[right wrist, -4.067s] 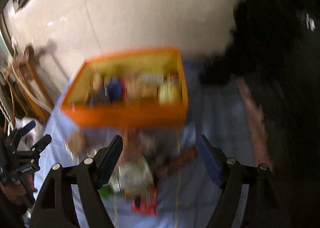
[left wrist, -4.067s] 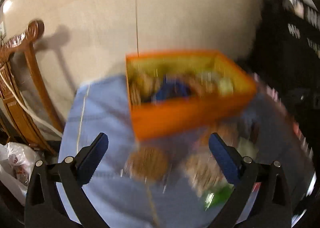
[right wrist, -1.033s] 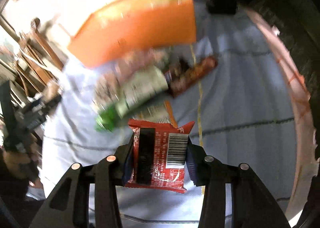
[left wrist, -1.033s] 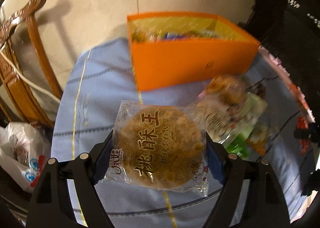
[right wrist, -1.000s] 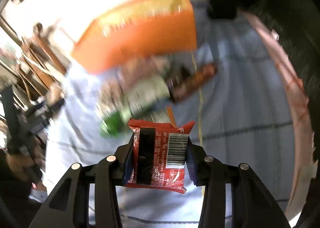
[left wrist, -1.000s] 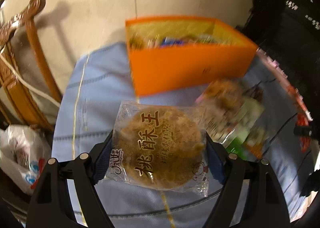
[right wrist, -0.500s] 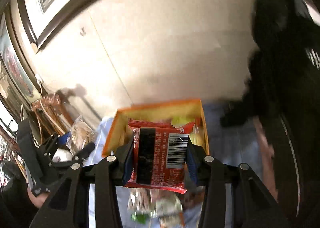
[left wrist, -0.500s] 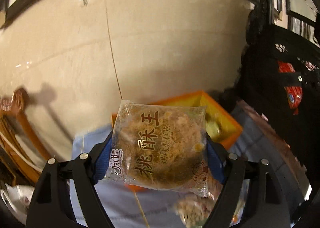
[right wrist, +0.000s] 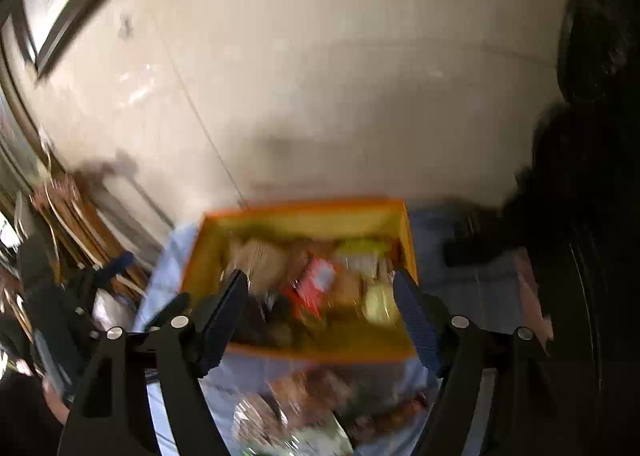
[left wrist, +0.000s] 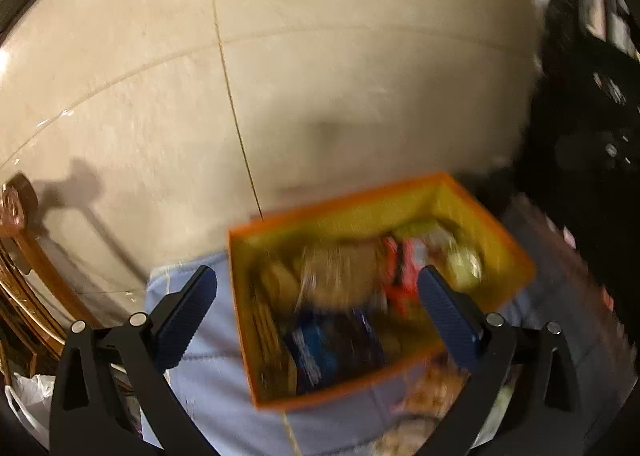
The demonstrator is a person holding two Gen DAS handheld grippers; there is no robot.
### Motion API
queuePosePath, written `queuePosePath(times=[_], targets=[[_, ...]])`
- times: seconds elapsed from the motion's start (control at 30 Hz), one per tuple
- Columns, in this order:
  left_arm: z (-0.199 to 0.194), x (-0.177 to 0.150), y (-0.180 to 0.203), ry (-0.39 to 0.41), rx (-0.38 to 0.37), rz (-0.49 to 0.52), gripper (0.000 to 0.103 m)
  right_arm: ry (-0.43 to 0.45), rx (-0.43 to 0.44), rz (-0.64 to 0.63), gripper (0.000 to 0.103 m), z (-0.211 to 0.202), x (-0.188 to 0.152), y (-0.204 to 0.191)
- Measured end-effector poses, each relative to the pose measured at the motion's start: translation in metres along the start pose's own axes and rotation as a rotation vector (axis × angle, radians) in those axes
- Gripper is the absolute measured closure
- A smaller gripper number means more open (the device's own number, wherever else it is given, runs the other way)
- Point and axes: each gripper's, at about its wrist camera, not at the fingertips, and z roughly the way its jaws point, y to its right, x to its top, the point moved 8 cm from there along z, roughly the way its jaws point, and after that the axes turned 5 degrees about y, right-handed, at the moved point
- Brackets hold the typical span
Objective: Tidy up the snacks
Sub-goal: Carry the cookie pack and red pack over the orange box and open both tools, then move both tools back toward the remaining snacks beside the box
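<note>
An orange box [left wrist: 496,212] with a yellow inside stands on a light blue cloth [left wrist: 208,388] and holds several snack packets, among them a brown round cookie pack [left wrist: 340,272] and a red packet [left wrist: 400,276]. My left gripper [left wrist: 316,316] is open and empty above the box. My right gripper [right wrist: 320,312] is open and empty above the same box [right wrist: 304,208], where the red packet [right wrist: 316,280] lies among the snacks. Both views are blurred.
Loose snack packets lie on the cloth in front of the box [right wrist: 304,408]. A wooden chair [left wrist: 24,280] stands at the left. A beige wall [left wrist: 320,96] is behind, dark furniture [left wrist: 592,128] at the right. The left gripper shows at the left of the right wrist view [right wrist: 100,288].
Half a second ago the left gripper held the cookie pack and the right held the red packet. Both jaws have opened and both packets now lie in the box.
</note>
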Motion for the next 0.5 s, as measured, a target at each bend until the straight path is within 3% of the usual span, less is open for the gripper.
queuePosePath(times=[0.13,0.27,0.37,0.5], targets=[[-0.008,-0.078,0.021,-0.104,-0.052,0.012,0.005,-0.070,-0.035,0.036,0.019,0.008,-0.075,0.014],[-0.004,-0.155,0.051,-0.235,-0.084,-0.013,0.005,-0.199,-0.004,0.251,0.019,0.023,-0.170,0.038],[0.005,-0.179,0.064,-0.267,-0.084,-0.056,0.005,-0.264,-0.025,0.363,0.019,0.029,-0.228,0.057],[0.015,-0.177,0.076,-0.251,-0.062,-0.066,0.005,-0.325,-0.032,0.416,0.019,0.029,-0.265,0.064]])
